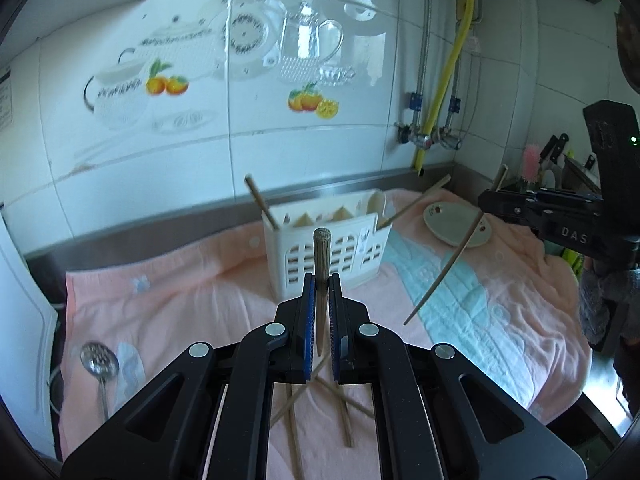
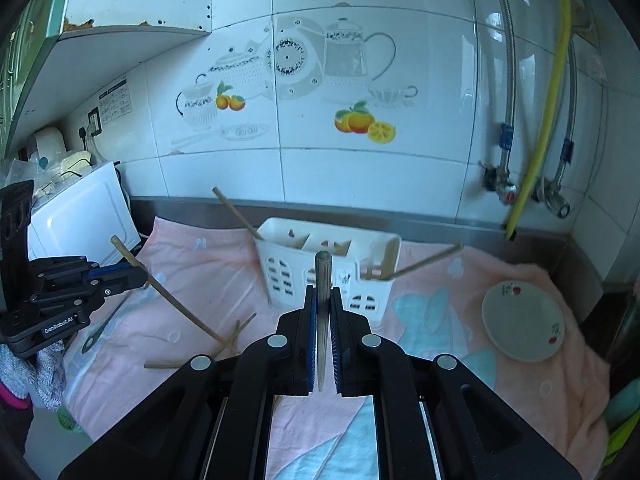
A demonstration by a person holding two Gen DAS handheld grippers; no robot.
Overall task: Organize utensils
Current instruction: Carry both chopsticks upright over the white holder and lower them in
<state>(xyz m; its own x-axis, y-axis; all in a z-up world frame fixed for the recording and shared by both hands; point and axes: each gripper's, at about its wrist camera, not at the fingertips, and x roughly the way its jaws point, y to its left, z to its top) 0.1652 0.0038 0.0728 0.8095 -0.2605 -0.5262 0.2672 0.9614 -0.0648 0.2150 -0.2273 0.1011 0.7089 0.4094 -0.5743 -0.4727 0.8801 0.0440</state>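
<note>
Clearly, both of my grippers were clamped on chopsticks above the pink towel [image 1: 192,292]. My left gripper [image 1: 319,280] had its jaws closed tight on a wooden chopstick [image 1: 321,256], pale brown with a grooved, blunt top, which stood nearly upright between the blue pads and tapered down to a point. My right gripper [image 2: 322,294] gripped a second chopstick [image 2: 323,276] the same way; it looked greyer and smoother, with a flat round end on top. Beyond both stood the white slotted utensil holder [image 2: 288,272] on the towel, near the tiled wall, with a few chopsticks already leaning out of its compartments. More loose chopsticks [image 1: 344,416] lay crossed on the towel below my left gripper, a slotted metal spoon [image 1: 99,360] lay at the left edge, and a small plate [image 2: 522,326] sat at the right.
</note>
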